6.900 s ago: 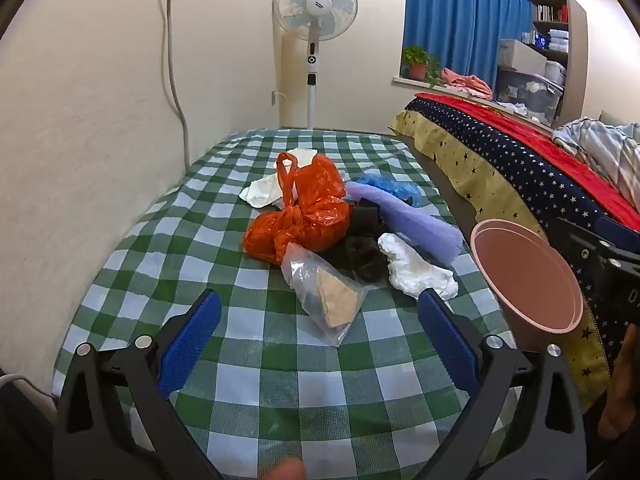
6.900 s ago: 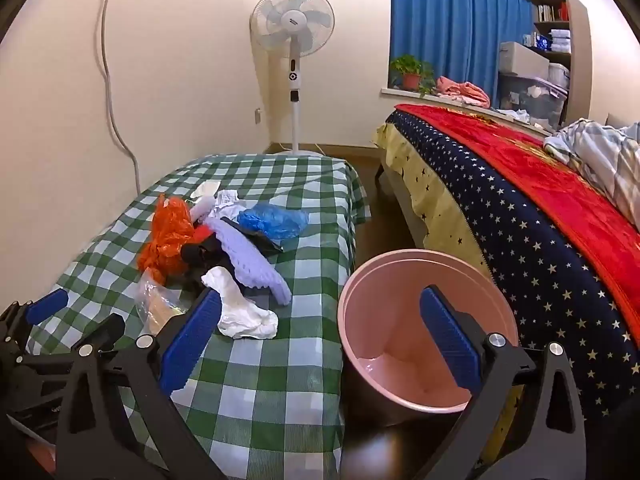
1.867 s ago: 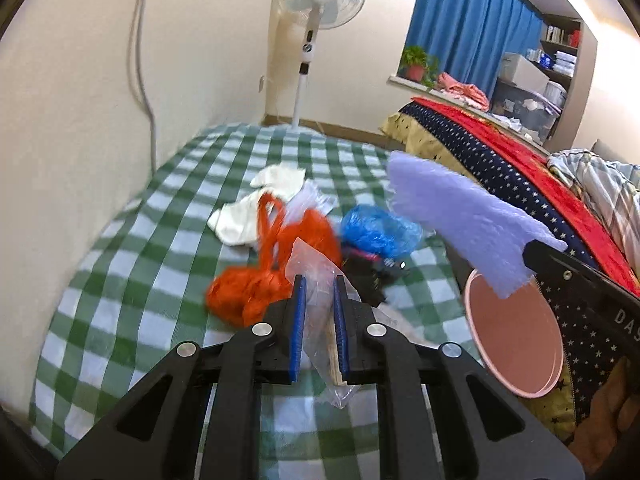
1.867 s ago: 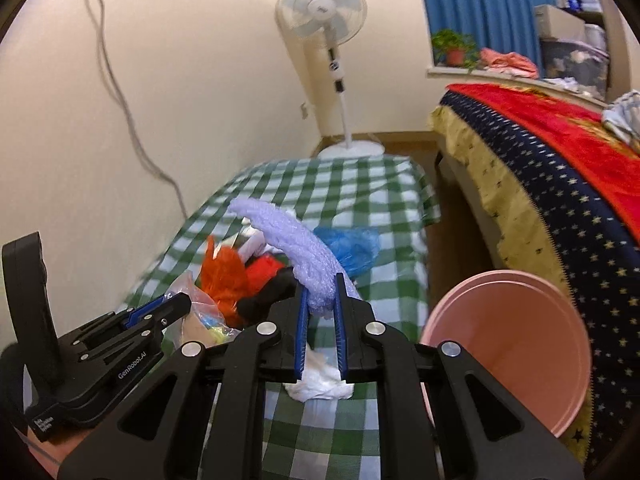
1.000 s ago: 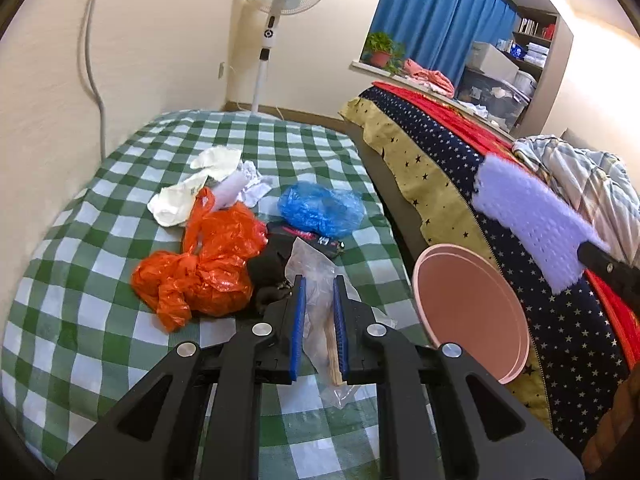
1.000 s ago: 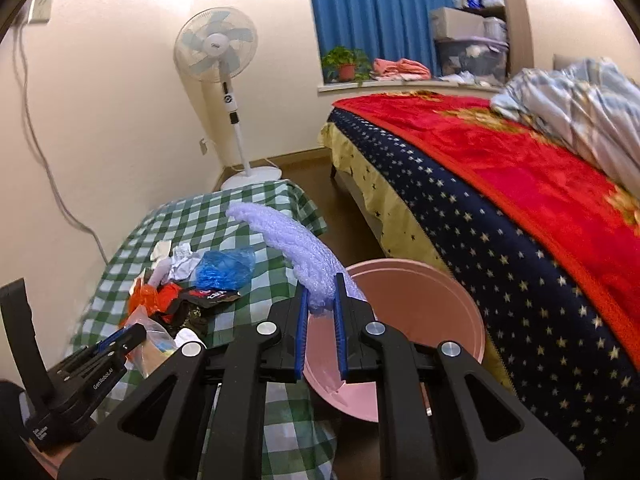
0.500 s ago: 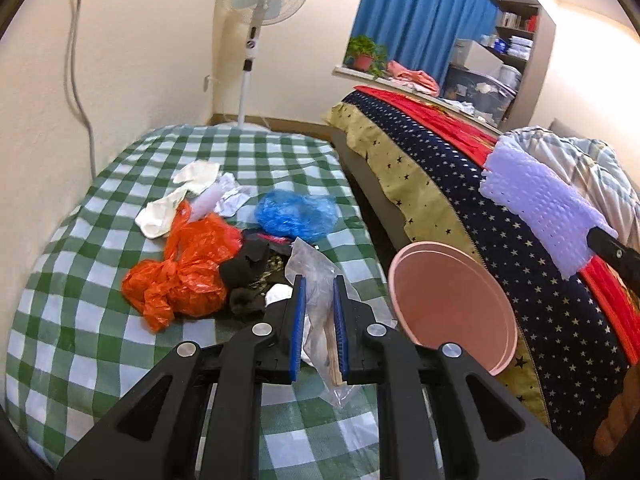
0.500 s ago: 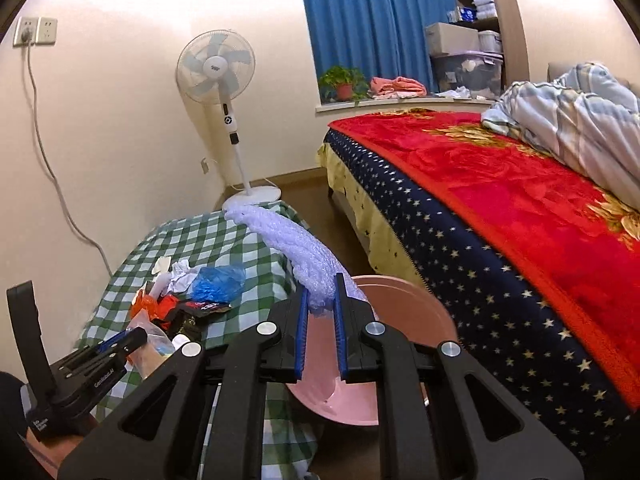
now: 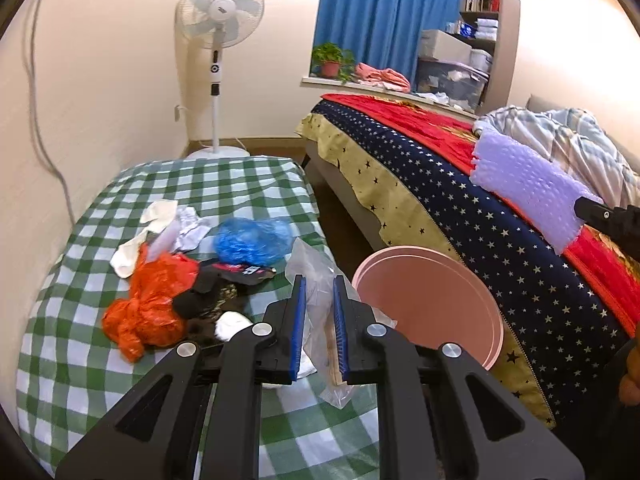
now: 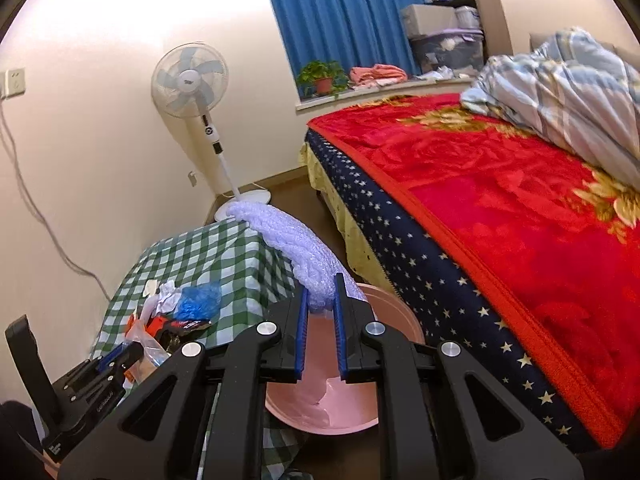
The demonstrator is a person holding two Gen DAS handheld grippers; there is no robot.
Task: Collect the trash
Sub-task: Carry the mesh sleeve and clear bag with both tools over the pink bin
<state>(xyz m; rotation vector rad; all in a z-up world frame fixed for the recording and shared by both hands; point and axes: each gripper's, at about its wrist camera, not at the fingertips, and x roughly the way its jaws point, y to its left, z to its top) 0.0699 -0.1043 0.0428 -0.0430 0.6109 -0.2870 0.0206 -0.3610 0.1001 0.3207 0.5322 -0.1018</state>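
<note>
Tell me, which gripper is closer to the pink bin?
Right. The right gripper, pinching purple foam wrap, hangs over the pink bin; the left gripper, pinching a clear bag, is above the table's edge beside it.

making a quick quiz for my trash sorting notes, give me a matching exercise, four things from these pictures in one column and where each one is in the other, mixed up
Things:
1. clear bag
2. purple foam sheet
3. orange bag
4. pink bin

Places:
A. lying on the checked cloth
B. on the floor beside the bed
C. pinched in the left gripper
D. pinched in the right gripper

Pairs: 1-C, 2-D, 3-A, 4-B
</note>
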